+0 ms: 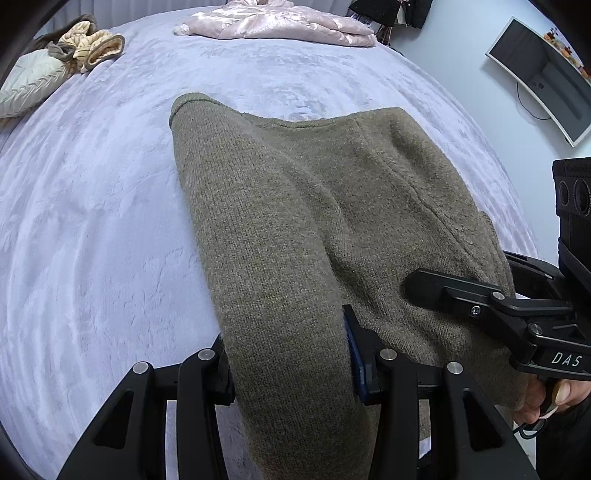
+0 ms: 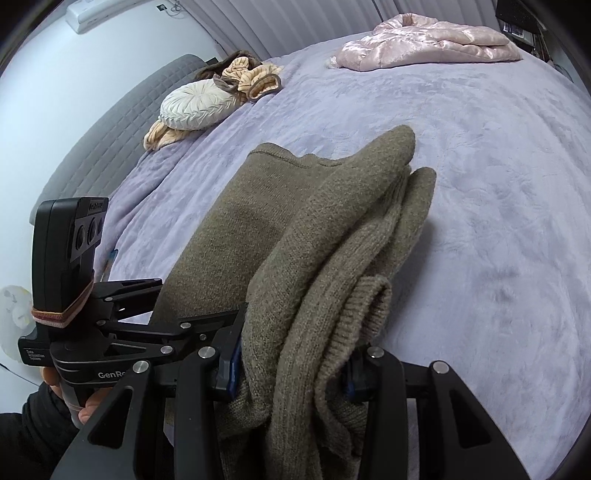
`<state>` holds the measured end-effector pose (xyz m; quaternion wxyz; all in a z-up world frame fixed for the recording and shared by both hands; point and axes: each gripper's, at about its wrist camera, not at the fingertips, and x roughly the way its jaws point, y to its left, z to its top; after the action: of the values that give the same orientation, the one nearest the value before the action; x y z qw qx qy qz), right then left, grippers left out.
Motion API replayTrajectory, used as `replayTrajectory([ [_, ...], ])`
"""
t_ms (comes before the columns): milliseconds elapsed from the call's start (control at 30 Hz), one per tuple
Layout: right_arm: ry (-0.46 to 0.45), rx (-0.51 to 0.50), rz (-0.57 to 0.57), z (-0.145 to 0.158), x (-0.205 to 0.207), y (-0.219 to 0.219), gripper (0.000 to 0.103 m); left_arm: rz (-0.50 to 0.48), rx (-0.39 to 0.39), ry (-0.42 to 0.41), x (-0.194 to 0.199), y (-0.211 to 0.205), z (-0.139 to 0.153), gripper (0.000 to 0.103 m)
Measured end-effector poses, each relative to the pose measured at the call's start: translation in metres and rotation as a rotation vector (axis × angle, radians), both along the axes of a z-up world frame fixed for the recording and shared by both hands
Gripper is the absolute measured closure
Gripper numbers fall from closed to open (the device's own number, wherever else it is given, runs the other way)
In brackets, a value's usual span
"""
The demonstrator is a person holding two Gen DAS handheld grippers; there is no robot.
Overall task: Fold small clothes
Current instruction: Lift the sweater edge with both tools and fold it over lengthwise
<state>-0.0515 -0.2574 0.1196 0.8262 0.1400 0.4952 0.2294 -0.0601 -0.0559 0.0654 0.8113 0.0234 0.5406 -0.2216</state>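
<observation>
An olive knit sweater [image 1: 314,206] [image 2: 295,229] is held up over the lavender bed cover [image 1: 92,221] [image 2: 480,221]; its far edge appears to rest on the cover. My left gripper [image 1: 291,369] is shut on a thick fold of the sweater, which drapes over and hides the pads. In the right wrist view the left gripper [image 2: 177,302] shows at the left, clamped on the sweater's edge. My right gripper [image 2: 291,373] is shut on a bunched part with a ribbed cuff. The left wrist view shows the right gripper [image 1: 480,277] gripping the sweater's right edge.
A pink satin jacket [image 1: 280,24] [image 2: 428,48] lies at the far end of the bed. A round cream cushion [image 1: 29,81] [image 2: 195,105] and a striped tan garment [image 1: 96,46] [image 2: 255,77] sit by the grey headboard [image 2: 110,136]. A monitor [image 1: 543,77] hangs on the wall.
</observation>
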Motion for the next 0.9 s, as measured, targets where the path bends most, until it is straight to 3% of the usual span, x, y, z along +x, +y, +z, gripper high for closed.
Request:
replayTrajectory([
  [467,-0.021,-0.007,0.02,0.004,-0.049,0.017,0.06,0.003,0.01,-0.034,-0.036,0.007,0.001,0.057],
  [900,-0.012,0.003,0.027,-0.009,-0.063,0.018,0.06,0.012,-0.02,-0.021,-0.038,0.019,-0.017,0.056],
])
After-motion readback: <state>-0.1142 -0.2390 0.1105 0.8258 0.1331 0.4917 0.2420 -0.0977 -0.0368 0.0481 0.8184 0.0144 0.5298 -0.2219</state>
